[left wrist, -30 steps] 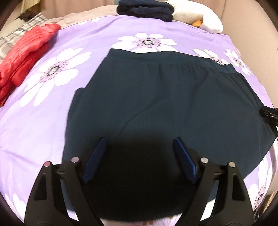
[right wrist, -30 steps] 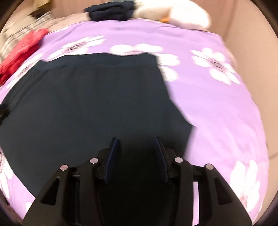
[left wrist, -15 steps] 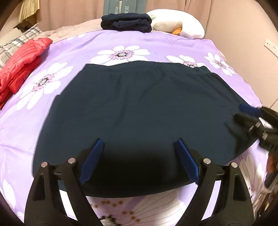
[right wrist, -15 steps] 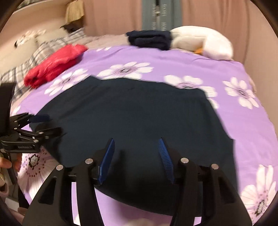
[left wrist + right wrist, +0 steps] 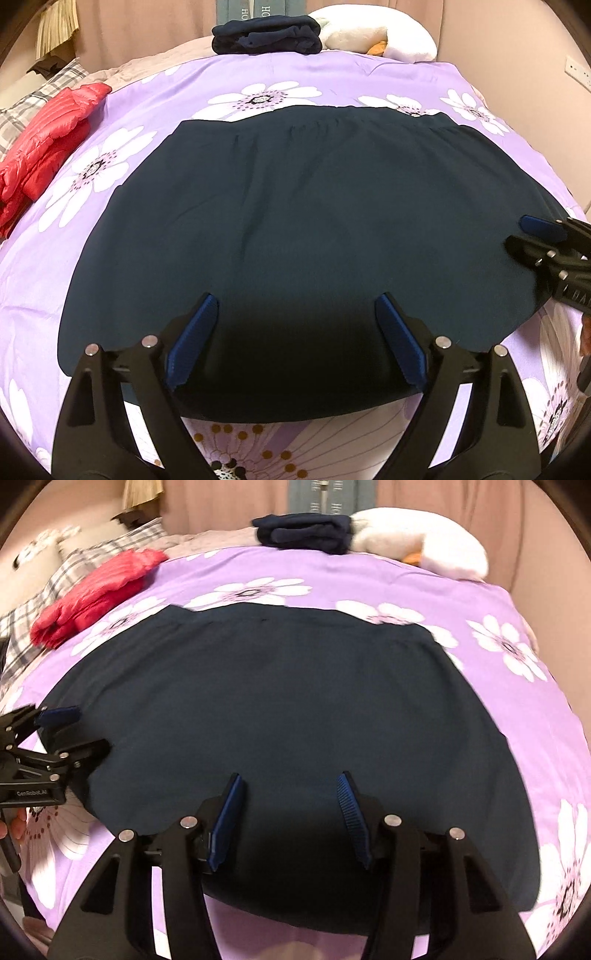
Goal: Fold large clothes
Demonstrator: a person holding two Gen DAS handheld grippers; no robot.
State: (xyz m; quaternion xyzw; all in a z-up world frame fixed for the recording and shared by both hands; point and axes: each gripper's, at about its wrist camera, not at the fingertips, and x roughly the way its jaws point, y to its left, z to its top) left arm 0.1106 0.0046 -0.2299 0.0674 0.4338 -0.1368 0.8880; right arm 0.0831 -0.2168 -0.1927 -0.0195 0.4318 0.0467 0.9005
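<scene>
A dark navy garment (image 5: 295, 221) lies spread flat on the purple flowered bedspread (image 5: 155, 92), its gathered waistband at the far edge and its hem nearest me. My left gripper (image 5: 297, 299) hovers open and wide over the near hem, nothing between its blue pads. My right gripper (image 5: 290, 777) is open more narrowly over the same near part of the garment (image 5: 295, 701), also holding nothing. Each gripper shows in the other's view: the right gripper (image 5: 524, 236) at the garment's right edge, the left gripper (image 5: 74, 733) at its left edge.
A red puffer jacket (image 5: 44, 147) lies at the left of the bed beside a plaid pillow (image 5: 33, 99). A folded stack of navy clothes (image 5: 266, 35) and a white plush toy (image 5: 373, 37) sit at the far end. A wall (image 5: 517, 55) borders the right side.
Both grippers have drawn back toward the near edge of the bed, so the garment's hem now shows. The right gripper's jaws have spread wider. Each gripper has come into the other's view.
</scene>
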